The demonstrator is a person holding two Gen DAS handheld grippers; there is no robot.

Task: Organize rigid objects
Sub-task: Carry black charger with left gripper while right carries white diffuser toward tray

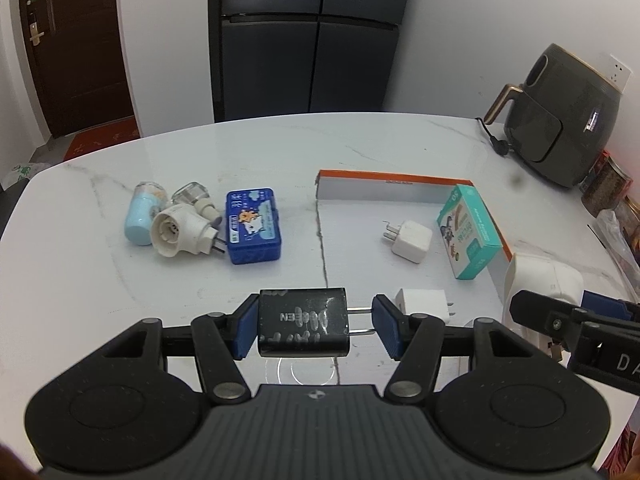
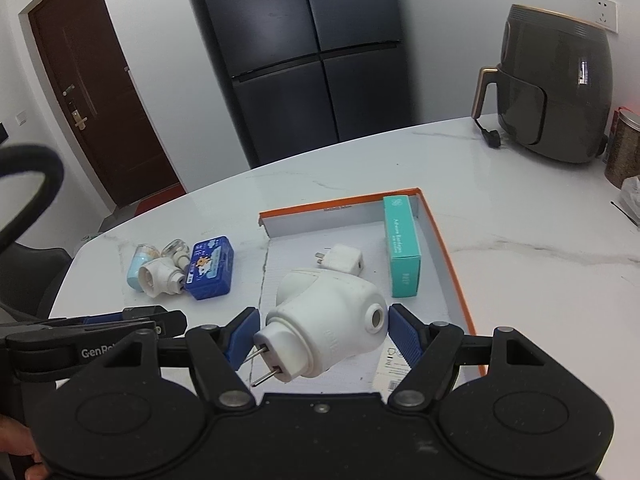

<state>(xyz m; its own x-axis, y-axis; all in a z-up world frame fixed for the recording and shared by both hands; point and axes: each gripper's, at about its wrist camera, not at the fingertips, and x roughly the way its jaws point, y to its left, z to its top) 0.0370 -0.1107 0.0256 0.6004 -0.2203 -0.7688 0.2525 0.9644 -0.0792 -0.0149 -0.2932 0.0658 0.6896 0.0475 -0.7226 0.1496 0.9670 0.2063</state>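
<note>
My left gripper [image 1: 315, 328] is shut on a black charger [image 1: 304, 322], one blue pad on its body and the other against its prongs, above the white marble table [image 1: 280, 152]. My right gripper [image 2: 324, 338] is shut on a white plug-in device [image 2: 328, 320], held over the near part of an orange-rimmed white tray [image 2: 440, 232]; the same device [image 1: 540, 276] shows at the right of the left wrist view. In the tray [image 1: 400, 179] lie a white charger [image 1: 412, 242] and a teal box [image 1: 468, 232]. A second white charger [image 1: 424, 304] lies just beyond my left gripper.
On the table's left sit a blue tin [image 1: 252, 226], another white plug-in device [image 1: 180, 232], a light blue bottle [image 1: 142, 216] and a clear bottle [image 1: 192, 194]. A dark air fryer [image 1: 560, 116] and jars [image 2: 624, 148] stand at the back right. A dark fridge [image 1: 308, 40] rises behind the table.
</note>
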